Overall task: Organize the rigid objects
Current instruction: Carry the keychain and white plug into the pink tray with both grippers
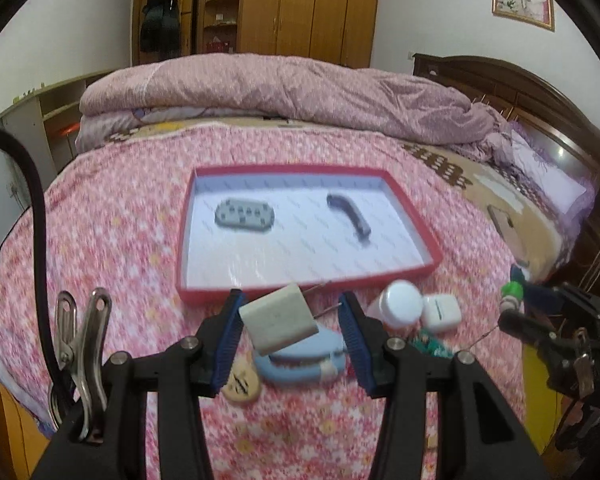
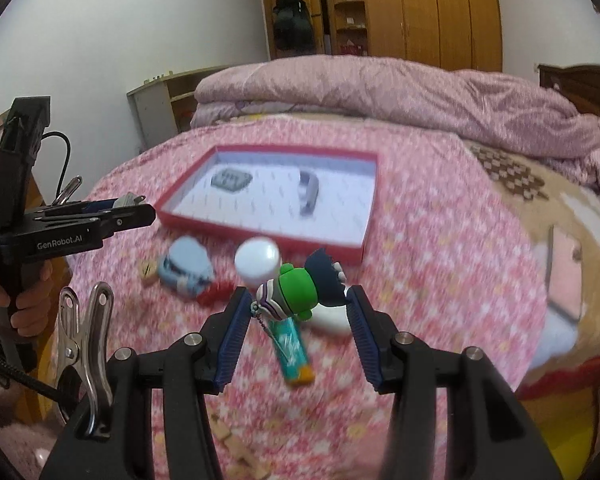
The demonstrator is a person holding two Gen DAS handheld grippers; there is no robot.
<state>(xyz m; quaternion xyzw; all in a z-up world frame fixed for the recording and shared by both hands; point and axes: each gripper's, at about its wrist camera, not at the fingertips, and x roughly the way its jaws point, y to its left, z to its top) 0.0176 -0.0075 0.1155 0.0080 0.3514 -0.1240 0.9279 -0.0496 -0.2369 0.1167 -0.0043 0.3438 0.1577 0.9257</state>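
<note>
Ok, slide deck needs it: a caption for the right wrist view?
Right gripper holds a green figurine above the bedspread, red tray ahead.

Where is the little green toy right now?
The green toy is held between the fingers of the right gripper, above the pink bedspread, just in front of the red tray and beside the white bottle.

You're over a floral cloth bedspread (image 1: pixel 132 216); on it, the red tray (image 1: pixel 186 240) looks like matt card, its paper-lined floor faintly glossy.
</note>
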